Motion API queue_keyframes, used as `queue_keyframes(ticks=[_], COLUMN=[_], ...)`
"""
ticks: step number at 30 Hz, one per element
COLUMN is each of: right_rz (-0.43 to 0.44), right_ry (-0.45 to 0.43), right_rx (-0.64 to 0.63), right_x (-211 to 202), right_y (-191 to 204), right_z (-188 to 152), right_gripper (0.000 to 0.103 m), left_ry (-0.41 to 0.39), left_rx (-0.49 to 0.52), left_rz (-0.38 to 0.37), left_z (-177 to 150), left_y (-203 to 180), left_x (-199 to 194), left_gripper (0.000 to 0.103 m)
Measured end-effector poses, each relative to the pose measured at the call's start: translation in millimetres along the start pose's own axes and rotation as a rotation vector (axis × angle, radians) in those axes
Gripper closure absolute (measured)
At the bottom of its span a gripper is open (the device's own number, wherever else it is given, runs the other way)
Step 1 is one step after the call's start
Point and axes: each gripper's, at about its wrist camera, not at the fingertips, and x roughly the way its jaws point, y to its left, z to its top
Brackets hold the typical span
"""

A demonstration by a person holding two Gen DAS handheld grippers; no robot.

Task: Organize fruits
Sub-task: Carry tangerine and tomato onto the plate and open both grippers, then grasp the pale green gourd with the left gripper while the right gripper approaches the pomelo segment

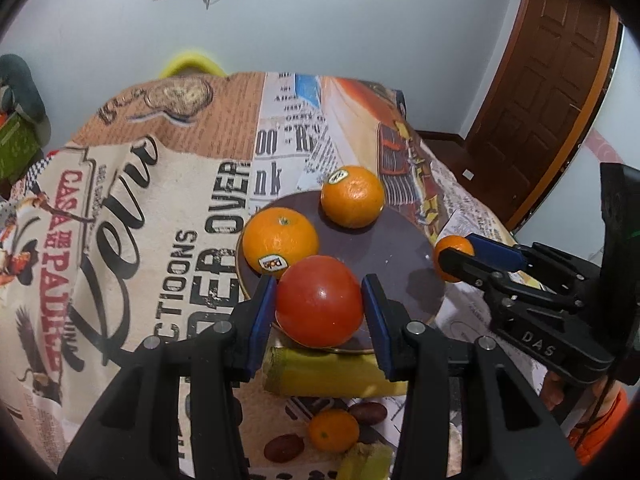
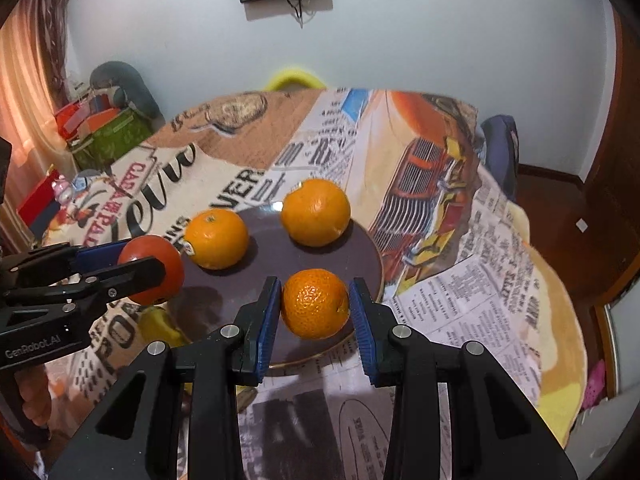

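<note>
A dark round plate (image 1: pixel 384 252) (image 2: pixel 276 252) lies on the printed tablecloth and holds two large oranges (image 1: pixel 280 242) (image 1: pixel 352 196), also in the right wrist view (image 2: pixel 218 238) (image 2: pixel 316 212). My left gripper (image 1: pixel 319 306) is shut on a red tomato (image 1: pixel 320 300) over the plate's near edge; the tomato also shows in the right wrist view (image 2: pixel 154 266). My right gripper (image 2: pixel 314 304) is shut on a small mandarin (image 2: pixel 316 304) over the plate's near right part; the mandarin also shows in the left wrist view (image 1: pixel 452 250).
Below the left gripper lie a banana (image 1: pixel 320 372), another small mandarin (image 1: pixel 334 430), two dark grapes or dates (image 1: pixel 284 448) and a yellow-green fruit (image 1: pixel 364 462). A yellow chair back (image 2: pixel 294 78) stands behind the table. Boxes and clutter (image 2: pixel 108 132) stand at the left.
</note>
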Motion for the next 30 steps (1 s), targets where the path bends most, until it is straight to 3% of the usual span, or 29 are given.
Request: queue_keyframes(ticks=[13, 16, 30], right_rz=[-0.015, -0.016, -0.025], right_ry=[0.062, 0.054, 0.016], right_rx=[-0.032, -0.028, -0.062], right_x=[31, 28, -20], right_y=[2, 2, 12], right_z=[-4, -3, -8], right_gripper=[0.069, 0.058, 0.058], left_ry=[0.044, 0.027, 0.020], left_rx=[0.009, 0.013, 0.034], left_rz=[0.010, 0.013, 0.036], left_z=[-4, -2, -17], left_y=[2, 1, -1], left_x=[27, 22, -22], left_gripper=[0.059, 0.052, 0.052])
